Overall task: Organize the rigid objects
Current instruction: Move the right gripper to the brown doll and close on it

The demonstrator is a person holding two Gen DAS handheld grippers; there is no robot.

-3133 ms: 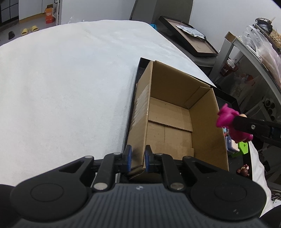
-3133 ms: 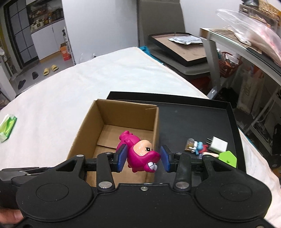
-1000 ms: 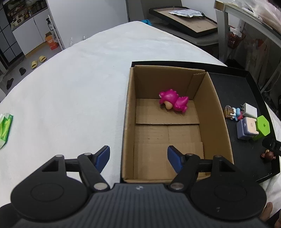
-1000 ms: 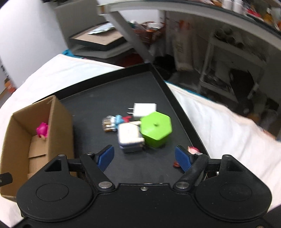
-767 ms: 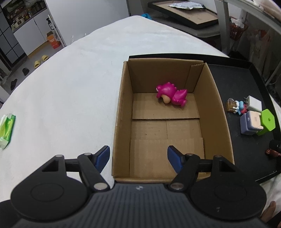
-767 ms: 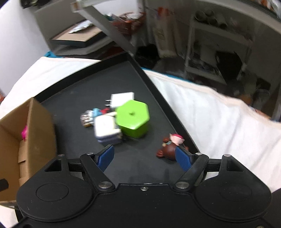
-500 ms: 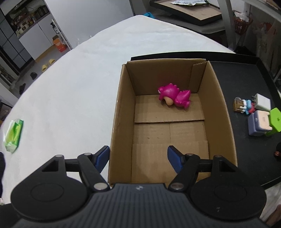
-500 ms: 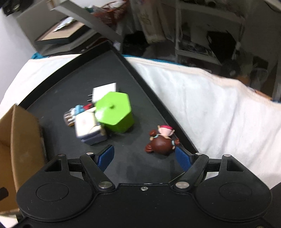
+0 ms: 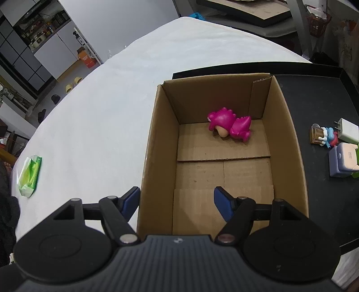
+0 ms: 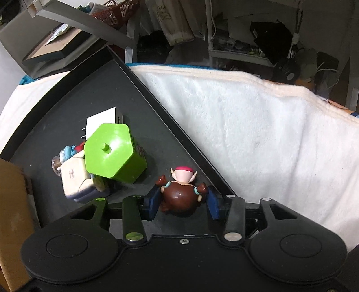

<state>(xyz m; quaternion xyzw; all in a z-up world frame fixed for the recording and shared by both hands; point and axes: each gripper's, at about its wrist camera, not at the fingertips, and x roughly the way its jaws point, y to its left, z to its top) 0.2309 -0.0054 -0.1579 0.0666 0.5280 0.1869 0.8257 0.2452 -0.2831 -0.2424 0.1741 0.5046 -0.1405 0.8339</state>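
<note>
The right tongs (image 10: 182, 203) stand partly open astride a brown-haired doll figurine (image 10: 180, 194) with teal hair ties and a pink cap, lying near the black tray's (image 10: 67, 107) edge; whether the pads touch it I cannot tell. The left tongs (image 9: 176, 200) gape wide and empty over the cardboard box (image 9: 154, 143), where a magenta dinosaur toy (image 9: 230, 127) lies on its side at the far end

This is a lived-in home. Slippers (image 9: 72, 83) lie on the floor beside white cabinets (image 9: 58, 48), with a kitchen shelf of jars (image 9: 39, 31) behind them. The surface wears a white fleecy blanket (image 10: 258, 125), and cluttered storage shelves (image 10: 237, 27) hold bags and a red basket (image 10: 119, 11).
</note>
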